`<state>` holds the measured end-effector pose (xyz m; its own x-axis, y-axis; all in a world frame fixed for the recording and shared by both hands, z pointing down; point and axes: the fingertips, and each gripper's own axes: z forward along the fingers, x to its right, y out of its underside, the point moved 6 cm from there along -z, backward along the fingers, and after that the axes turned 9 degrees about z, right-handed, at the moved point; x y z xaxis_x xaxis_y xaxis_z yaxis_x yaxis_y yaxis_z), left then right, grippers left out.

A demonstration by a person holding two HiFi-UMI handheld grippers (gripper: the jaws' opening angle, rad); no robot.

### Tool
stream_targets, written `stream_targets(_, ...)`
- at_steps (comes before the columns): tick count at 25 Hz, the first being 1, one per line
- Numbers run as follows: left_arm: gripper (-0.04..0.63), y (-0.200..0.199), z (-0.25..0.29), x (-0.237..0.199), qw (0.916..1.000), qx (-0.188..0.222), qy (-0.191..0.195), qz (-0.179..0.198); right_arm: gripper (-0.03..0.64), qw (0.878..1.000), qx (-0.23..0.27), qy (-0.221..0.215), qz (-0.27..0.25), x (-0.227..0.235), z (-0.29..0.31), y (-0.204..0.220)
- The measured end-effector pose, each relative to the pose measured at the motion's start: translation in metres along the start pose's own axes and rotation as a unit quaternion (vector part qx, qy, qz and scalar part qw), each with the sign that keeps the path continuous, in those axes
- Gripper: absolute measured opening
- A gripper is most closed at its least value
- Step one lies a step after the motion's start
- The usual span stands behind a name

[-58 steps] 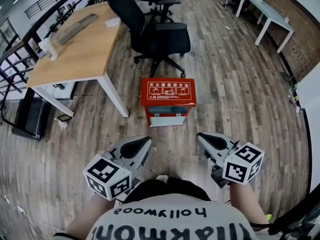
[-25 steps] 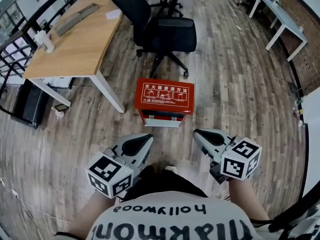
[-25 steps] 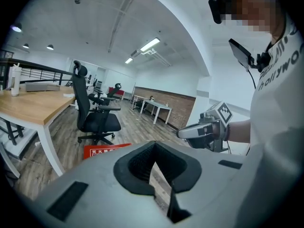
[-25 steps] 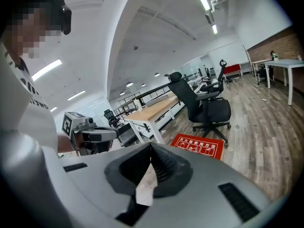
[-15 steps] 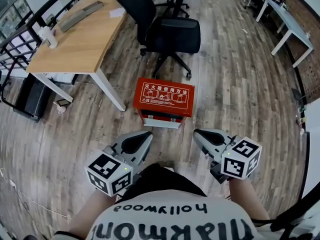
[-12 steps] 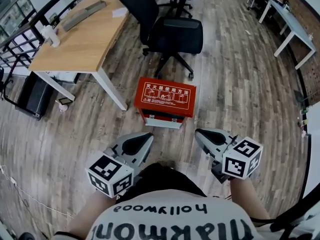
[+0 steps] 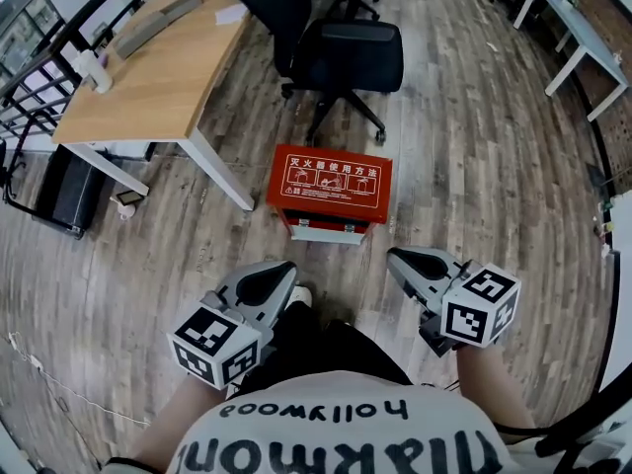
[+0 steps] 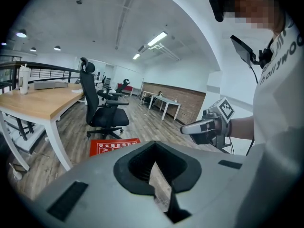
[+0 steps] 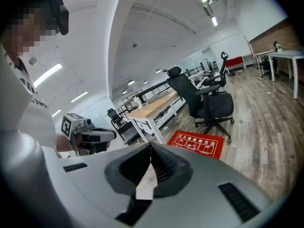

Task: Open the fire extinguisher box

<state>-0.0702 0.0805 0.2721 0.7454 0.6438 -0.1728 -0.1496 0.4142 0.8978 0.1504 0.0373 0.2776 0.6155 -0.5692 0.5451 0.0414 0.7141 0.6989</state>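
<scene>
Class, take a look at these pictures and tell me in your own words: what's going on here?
A person stands on a wooden floor with tongs in each hand. The left tongs and right tongs are both shut and empty, held out in front. A red fire extinguisher box sits on the floor just ahead, near a desk and an office chair, lid down. Neither tongs touches it yet.
</scene>
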Motion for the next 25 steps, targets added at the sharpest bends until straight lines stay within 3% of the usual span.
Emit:
stream_targets(4,0.006,-0.005,0.013,-0.021,0.9996,0.001,0.016,-0.024,0.009,1.000,0.001,0.011,0.003,0.006,0.006,-0.009)
stream_targets(25,0.005,-0.024,0.065,-0.134,0.9963,-0.033,0.080,-0.009,0.009,0.993,0.047,0.098,0.038,0.038,0.071,-0.060)
